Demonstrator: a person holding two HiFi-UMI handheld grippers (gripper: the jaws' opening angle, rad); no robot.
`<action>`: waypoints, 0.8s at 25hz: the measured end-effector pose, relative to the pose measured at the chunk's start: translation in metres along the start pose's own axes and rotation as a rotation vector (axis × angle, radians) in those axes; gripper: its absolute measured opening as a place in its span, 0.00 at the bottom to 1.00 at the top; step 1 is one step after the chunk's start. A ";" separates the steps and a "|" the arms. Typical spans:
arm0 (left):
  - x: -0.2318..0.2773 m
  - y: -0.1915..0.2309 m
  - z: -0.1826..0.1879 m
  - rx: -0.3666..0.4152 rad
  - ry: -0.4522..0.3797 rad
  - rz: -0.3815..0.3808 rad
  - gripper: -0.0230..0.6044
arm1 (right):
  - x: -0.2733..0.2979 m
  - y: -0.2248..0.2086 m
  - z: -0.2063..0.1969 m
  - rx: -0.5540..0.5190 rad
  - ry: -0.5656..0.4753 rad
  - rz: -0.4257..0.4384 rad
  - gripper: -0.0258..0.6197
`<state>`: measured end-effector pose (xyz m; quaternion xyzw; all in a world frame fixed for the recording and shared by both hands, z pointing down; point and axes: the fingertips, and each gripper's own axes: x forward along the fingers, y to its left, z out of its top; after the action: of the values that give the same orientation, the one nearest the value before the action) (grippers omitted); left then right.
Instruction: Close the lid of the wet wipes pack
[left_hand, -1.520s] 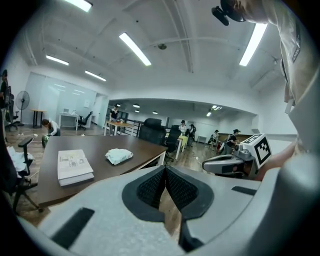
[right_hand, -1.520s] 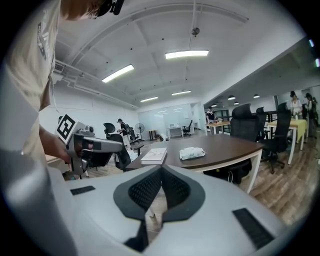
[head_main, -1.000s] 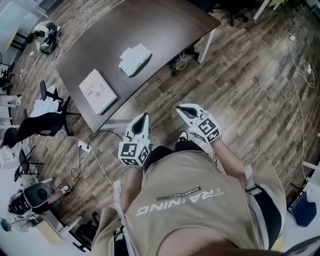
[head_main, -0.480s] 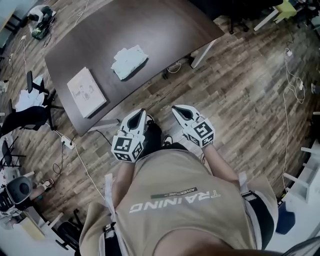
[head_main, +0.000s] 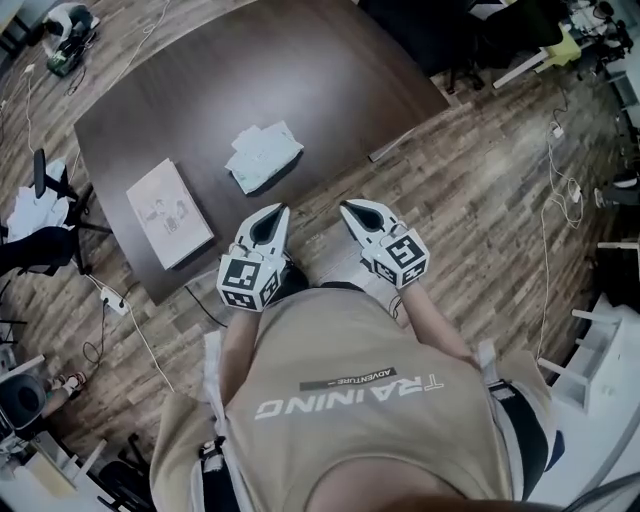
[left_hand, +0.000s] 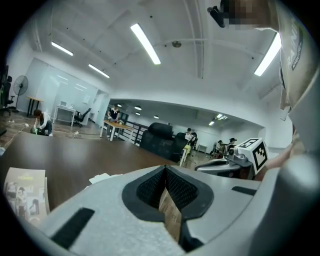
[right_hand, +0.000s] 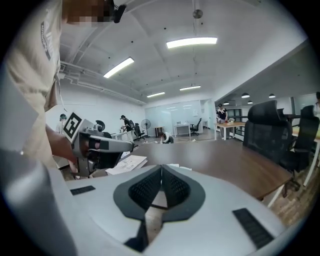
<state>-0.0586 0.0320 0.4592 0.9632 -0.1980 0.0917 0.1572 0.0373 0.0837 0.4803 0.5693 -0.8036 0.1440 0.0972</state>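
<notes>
the wet wipes pack (head_main: 263, 155) is seen slantwise, far of the left gripper (head_main: 275, 214), farther from the right gripper (head_main: 351, 209); both pairs of jaws are pressed together, empty.

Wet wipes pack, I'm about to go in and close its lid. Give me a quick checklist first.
1. Wet wipes pack in sight on the table: ok.
2. Left gripper empty, jaws together: ok.
3. Right gripper empty, jaws together: ok.
4. Grippers at the pack: not ok, both are well short of it.
5. Pack open or closed: cannot tell, too small in the head view.
6. Booklet clear of the pack: ok, it lies apart.
</notes>
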 end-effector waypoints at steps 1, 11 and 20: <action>0.002 0.010 0.000 0.005 0.001 0.001 0.04 | 0.013 -0.002 0.006 -0.001 -0.012 0.005 0.06; 0.031 0.078 0.012 -0.033 0.011 0.063 0.04 | 0.084 -0.008 0.022 -0.139 0.067 0.089 0.06; 0.079 0.141 0.019 -0.092 0.079 0.238 0.04 | 0.165 -0.060 0.030 -0.081 0.086 0.271 0.06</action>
<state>-0.0428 -0.1256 0.4981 0.9203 -0.3085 0.1384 0.1968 0.0390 -0.0913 0.5125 0.4447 -0.8732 0.1474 0.1342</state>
